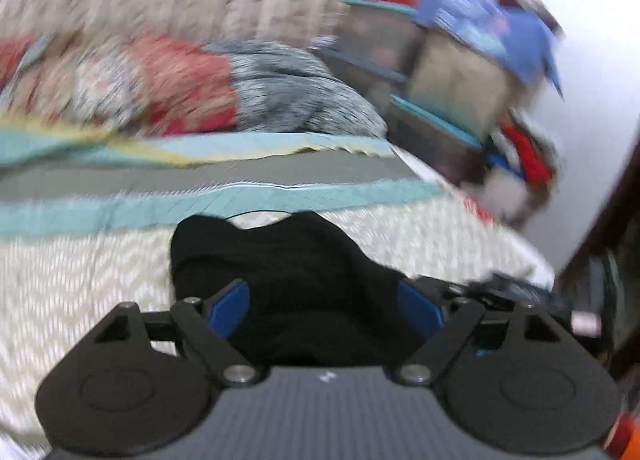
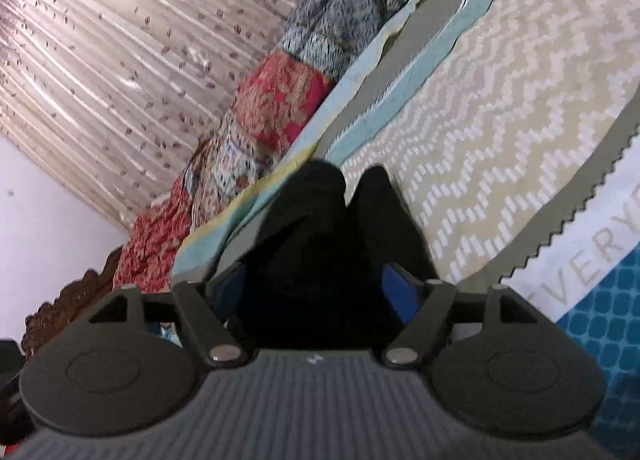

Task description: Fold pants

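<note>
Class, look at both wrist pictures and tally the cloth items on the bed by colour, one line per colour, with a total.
Black: 1, the pants, with bunched cloth between the fingers of the left claw and the right claw
Red patterned: 1, a blanket
Grey speckled: 1, a blanket
Total: 3, all on the bedspread
</note>
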### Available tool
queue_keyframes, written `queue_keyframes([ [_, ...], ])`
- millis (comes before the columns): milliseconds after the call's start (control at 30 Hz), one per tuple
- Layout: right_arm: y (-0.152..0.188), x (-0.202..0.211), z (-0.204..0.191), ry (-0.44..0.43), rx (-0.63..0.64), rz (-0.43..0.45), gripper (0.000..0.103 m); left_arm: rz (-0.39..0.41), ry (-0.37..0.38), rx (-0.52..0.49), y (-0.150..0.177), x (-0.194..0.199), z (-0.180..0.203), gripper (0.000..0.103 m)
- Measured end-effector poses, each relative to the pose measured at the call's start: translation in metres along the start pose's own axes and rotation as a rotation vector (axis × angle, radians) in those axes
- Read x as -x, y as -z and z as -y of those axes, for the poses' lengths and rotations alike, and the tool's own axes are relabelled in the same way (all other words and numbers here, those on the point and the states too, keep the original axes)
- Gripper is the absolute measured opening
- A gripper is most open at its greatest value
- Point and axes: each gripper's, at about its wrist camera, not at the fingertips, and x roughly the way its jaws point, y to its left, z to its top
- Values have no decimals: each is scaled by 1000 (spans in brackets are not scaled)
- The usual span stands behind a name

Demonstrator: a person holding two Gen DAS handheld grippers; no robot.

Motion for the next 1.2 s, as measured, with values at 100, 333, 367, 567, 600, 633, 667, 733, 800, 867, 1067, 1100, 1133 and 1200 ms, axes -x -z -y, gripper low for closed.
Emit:
queue_keyframes([
  [100,-6,5,-14,-26,51,5,77,33,32,174,-3,9,-29,83],
  [333,14,-27,-4,97,83,-176,25,-22,17,188,5,-7,-33,72],
  [367,12,-21,-3,105,94,-138,20,-47,11,179,8,-13,-32,65],
  [567,1,-18,20,229,190,-116,17,-350,-163,102,53,-70,-29,59],
  [600,4,-21,32,229,163,-130,18,-387,-209,83,63,-78,-30,61],
  [633,7,-21,41,225,133,-129,19,-403,-225,76,71,-82,-32,61],
  [667,7,-17,49,215,82,-123,25,-391,-223,80,74,-79,-33,62],
  [733,3,-9,56,216,35,-121,44,-375,-209,75,69,-67,-30,61],
  [800,-4,1,53,198,31,-112,56,-350,-181,58,63,-52,-27,63],
  [867,-17,16,40,187,65,-48,60,-296,-135,62,55,-30,-28,69],
  [1067,-76,-26,6,149,198,-28,68,-133,-62,200,28,-5,-53,88],
  [1100,-85,-45,4,150,213,-56,70,-136,-66,239,24,-10,-58,89],
  [1133,-93,-63,5,152,217,-94,74,-149,-75,261,22,-17,-59,89],
  [1200,-103,-103,12,182,192,-177,75,-210,-105,274,23,-41,-62,88],
])
